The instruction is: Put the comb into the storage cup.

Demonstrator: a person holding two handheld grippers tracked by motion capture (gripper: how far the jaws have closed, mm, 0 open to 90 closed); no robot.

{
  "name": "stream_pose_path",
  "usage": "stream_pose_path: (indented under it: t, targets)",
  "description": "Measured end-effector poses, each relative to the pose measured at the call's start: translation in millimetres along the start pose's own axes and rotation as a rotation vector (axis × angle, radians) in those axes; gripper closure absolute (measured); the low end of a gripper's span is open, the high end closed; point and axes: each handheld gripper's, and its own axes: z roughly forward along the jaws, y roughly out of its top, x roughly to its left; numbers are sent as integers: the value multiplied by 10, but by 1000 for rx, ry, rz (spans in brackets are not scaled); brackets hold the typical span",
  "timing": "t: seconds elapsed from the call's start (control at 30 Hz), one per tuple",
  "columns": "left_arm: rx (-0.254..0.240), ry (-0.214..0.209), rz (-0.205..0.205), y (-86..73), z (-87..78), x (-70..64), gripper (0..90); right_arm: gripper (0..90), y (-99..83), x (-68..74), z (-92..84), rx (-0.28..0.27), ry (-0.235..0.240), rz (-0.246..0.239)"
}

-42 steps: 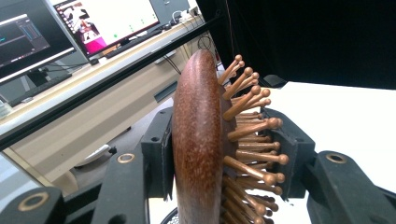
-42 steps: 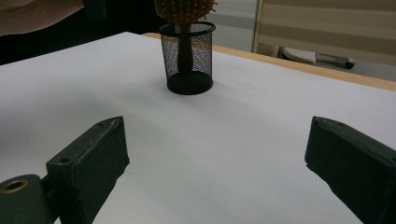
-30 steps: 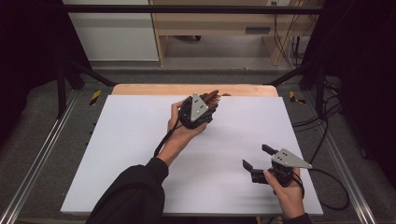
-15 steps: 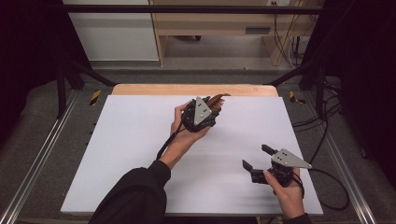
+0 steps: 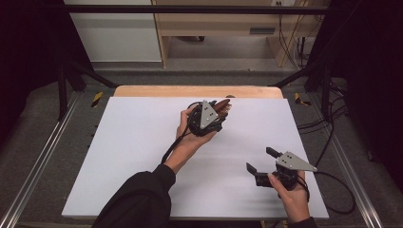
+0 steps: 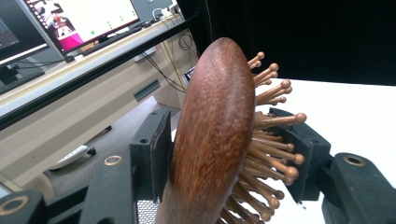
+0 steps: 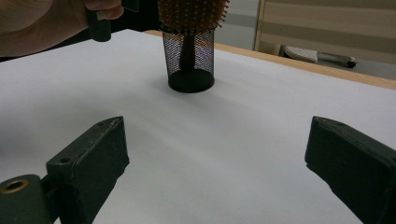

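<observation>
Shifted slightly right since earlier: left gripper point(image 5: 215, 115), clamping brown wooden hairbrush point(image 6: 215, 140) over black mesh cup point(image 7: 190, 60); right gripper point(image 5: 260, 160) unmoved, jaws apart, on white table point(image 5: 128, 142).

A white table point(image 5: 142, 156) is edged by a wooden strip point(image 5: 157, 90); monitors point(image 6: 70, 23) are seen on a desk point(image 6: 56, 88) behind.
</observation>
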Motion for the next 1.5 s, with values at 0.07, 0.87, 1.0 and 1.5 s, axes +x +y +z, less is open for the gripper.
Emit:
stream_pose_path:
  t: [0.07, 0.87, 1.0, 1.5]
  targets:
    - [-1, 0, -4, -2, -1, 0, 412, 64, -1, 1, 1, 1, 0, -1]
    - [-4, 9, -20, -28, -24, -19, 349, 63, -4, 8, 12, 7, 6, -7]
    - [-6, 14, -17, -28, -20, -21, 327, 63, -4, 10, 13, 7, 6, -8]
    - [3, 31, -29, -41, -12, -11, 217, 62, -5, 11, 15, 11, 7, -8]
